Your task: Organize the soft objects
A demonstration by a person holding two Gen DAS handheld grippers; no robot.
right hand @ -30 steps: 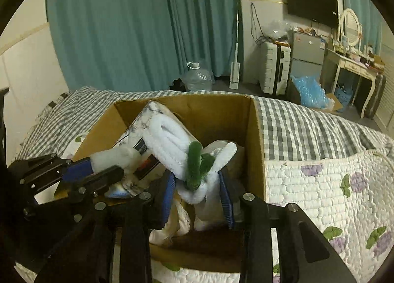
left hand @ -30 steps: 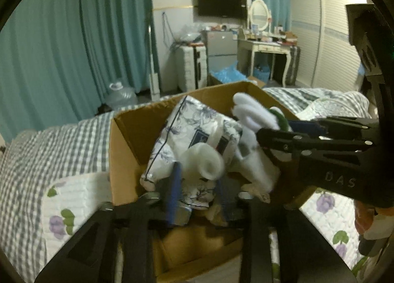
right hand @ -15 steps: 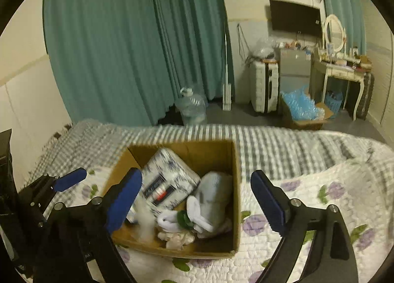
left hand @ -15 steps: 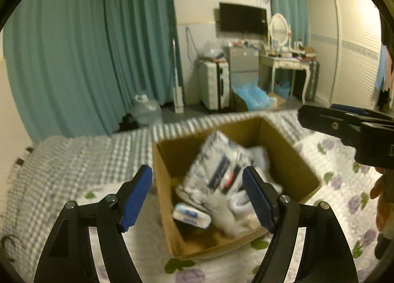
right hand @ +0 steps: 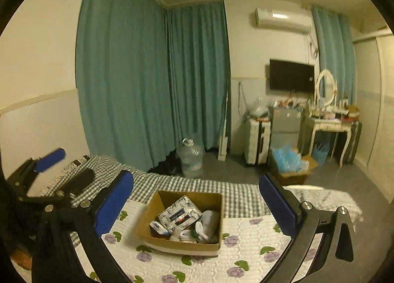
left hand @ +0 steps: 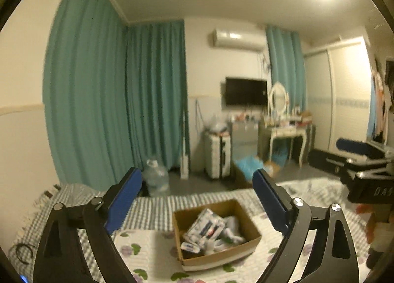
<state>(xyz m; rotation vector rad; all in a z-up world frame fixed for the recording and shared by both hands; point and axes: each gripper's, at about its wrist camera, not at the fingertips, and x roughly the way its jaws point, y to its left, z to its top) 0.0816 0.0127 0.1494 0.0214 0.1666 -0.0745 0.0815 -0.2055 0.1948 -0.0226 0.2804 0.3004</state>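
Note:
A cardboard box (left hand: pixel 248 248) (right hand: pixel 152 205) sits on the quilted floral bedspread. It holds a patterned tissue pack (left hand: pixel 204 227) (right hand: pixel 179 215), a small wipes pack (right hand: pixel 157 226), and white soft items with a green bit (right hand: pixel 204 226). My left gripper (left hand: pixel 197 199) is open and empty, raised well above and back from the box. My right gripper (right hand: pixel 197 200) is open and empty, equally high. The right gripper shows at the right edge of the left wrist view (left hand: pixel 354 157); the left gripper shows at the left of the right wrist view (right hand: pixel 44 167).
The bed has a white floral quilt (right hand: pixel 246 253) and a grey checked sheet (right hand: pixel 172 184). Beyond it stand teal curtains (right hand: pixel 147 86), a water jug (right hand: pixel 190 161), a suitcase (right hand: pixel 257 142), a dressing table (right hand: pixel 327 125) and a box of blue items (right hand: pixel 289 165).
Both grippers let go of the soft items into the box, opened wide, and pulled up and far back from it. The box now looks small and low in both views.

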